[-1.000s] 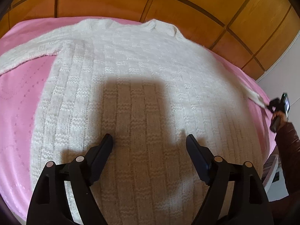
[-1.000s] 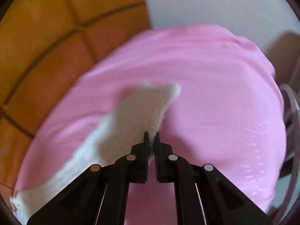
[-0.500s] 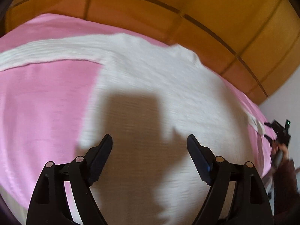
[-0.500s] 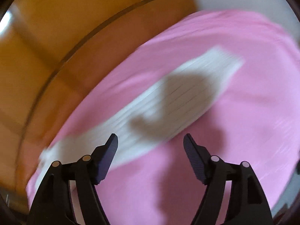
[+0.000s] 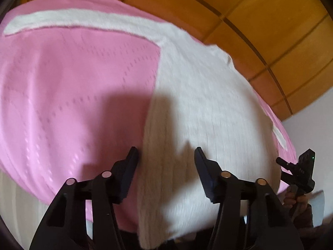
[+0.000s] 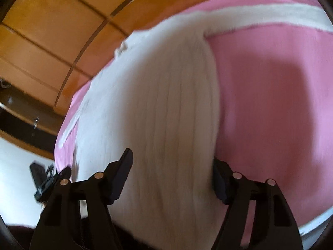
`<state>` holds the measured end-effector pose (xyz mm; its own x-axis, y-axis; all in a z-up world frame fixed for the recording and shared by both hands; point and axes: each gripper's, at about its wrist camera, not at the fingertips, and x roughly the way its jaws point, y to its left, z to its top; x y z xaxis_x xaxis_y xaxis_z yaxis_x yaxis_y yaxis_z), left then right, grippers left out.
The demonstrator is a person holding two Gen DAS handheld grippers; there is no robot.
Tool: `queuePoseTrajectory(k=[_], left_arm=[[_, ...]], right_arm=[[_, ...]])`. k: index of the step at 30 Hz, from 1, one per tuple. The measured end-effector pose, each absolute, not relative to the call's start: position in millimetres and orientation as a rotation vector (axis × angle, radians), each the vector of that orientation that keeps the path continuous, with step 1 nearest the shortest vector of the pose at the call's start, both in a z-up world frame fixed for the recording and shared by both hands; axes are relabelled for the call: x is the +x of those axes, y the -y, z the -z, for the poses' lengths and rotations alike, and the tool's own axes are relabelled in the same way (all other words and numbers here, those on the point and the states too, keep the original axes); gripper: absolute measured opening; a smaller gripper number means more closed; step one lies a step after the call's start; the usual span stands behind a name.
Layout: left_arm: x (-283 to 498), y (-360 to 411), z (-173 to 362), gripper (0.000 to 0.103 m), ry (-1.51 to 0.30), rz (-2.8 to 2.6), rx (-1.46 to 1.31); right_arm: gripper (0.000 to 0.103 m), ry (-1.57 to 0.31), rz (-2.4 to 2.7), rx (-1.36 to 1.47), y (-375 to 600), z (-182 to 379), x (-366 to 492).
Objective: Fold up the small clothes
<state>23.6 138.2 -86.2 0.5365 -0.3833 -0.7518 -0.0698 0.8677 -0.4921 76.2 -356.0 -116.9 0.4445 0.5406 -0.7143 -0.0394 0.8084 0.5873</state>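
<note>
Left wrist view: white knit sweater [image 5: 199, 108] spread flat on pink blanket [image 5: 72, 95], 1 sleeve stretched out toward far left. Left gripper [image 5: 165, 166] with fingers wide apart, straddling sweater's left side edge near hem, gripping nothing. Right gripper [image 5: 299, 173] at far right by blanket edge, held in a hand. Right wrist view: right gripper [image 6: 172, 170] fingers wide apart, straddling sweater's [image 6: 158, 104] right side edge, clamped on nothing. Wooden panelling [image 6: 52, 25] behind.
</note>
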Motion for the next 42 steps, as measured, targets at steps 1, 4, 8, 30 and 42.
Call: queuePoseTrajectory(k=[1, 4, 8, 30, 42], left_arm=[[21.5, -135.4, 88.1, 0.041, -1.001, 0.199, -0.5], [19.9, -134.8, 91.6, 0.015, -1.01, 0.188, -0.487], [13.6, -136.5, 83.5, 0.008, -0.985, 0.204, -0.469], [50.6, -94.1, 41.7, 0.066, -0.898, 0.219, -0.31], [78.6, -44.8, 67.5, 0.066, -1.001, 0.292, -0.234]], right_arm=[[0.062, -1.071, -0.393, 0.537, 354.1, 118.2, 68.1], [0.039, -1.108, -0.416, 0.516, 343.1, 121.8, 45.3], [0.01, -1.108, -0.389, 0.461, 344.2, 111.3, 38.9], [0.053, -0.828, 0.163, 0.887, 536.7, 125.5, 102.5], [0.017, -0.705, 0.481, 1.044, 643.9, 136.4, 203.0]])
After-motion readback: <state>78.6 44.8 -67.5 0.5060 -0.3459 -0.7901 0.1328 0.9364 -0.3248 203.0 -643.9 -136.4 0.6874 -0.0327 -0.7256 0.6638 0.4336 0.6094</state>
